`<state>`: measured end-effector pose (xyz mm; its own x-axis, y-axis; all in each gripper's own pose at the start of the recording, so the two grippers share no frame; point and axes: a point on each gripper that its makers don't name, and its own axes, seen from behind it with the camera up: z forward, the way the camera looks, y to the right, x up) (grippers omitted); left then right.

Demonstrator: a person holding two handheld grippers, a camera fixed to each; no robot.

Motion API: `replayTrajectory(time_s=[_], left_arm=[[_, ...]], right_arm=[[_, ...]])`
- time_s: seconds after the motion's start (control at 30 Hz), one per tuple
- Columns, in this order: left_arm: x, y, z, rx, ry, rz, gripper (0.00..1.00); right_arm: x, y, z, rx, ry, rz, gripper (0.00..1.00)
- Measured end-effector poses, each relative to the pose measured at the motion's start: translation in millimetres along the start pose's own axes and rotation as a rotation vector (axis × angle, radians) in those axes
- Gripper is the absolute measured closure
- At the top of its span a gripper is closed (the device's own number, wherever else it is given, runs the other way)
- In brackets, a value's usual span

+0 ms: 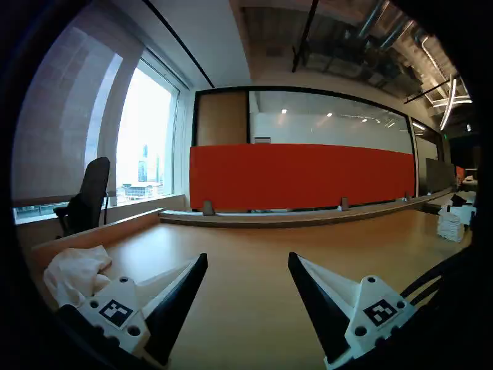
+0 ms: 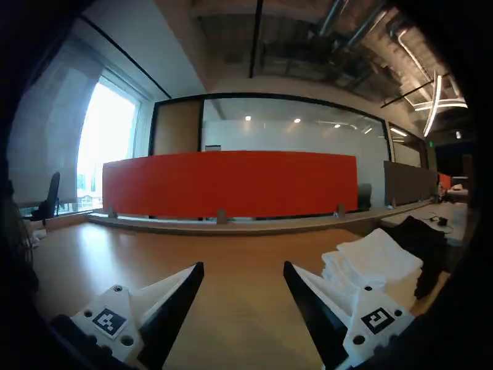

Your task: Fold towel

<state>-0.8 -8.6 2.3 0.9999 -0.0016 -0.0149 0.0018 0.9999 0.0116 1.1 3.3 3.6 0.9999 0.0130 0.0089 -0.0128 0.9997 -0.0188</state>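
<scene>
Desk with crumpled towel, red partition

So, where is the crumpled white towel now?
In the left gripper view, the crumpled white cloth towel lies at far left on the wooden table, beside the left tool and near the black office chair.

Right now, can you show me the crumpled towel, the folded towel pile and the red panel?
crumpled towel [image 1: 75,271]: left gripper view, on its bunched middle.
folded towel pile [image 2: 377,254]: right gripper view, on the top towel.
red panel [image 2: 228,184]: right gripper view, on its flat middle.
</scene>
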Motion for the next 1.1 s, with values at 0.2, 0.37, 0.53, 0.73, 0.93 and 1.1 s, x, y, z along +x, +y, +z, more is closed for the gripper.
replayTrajectory(time_s=[0.2,0.37,0.53,0.73,0.93,1.1], left_arm=[[0.1,0.1,0.0,0.0,0.0,0.0,0.03],[-0.1,0.0,0.0,0.0,0.0,0.0,0.03],[0.1,0.0,0.1,0.0,0.0,0.0,0.03],[0.2,-0.7,-0.1,0.0,0.0,0.0,0.03],[0.3,-0.8,-0.2,0.0,0.0,0.0,0.03],[0.3,-0.8,-0.3,0.0,0.0,0.0,0.03]], right_arm=[[0.1,-4.5,-1.9,0.008,0.007,-0.017,0.0],[-1.0,-2.4,-2.2,0.003,0.008,-0.014,0.0],[-1.5,-1.7,-2.5,0.001,0.008,-0.014,0.0],[-2.8,-1.5,-2.8,0.002,0.006,-0.012,0.0],[-2.6,-1.5,-2.6,0.001,0.006,-0.012,0.0],[-2.9,-1.5,-2.3,0.001,0.006,-0.012,0.0]])
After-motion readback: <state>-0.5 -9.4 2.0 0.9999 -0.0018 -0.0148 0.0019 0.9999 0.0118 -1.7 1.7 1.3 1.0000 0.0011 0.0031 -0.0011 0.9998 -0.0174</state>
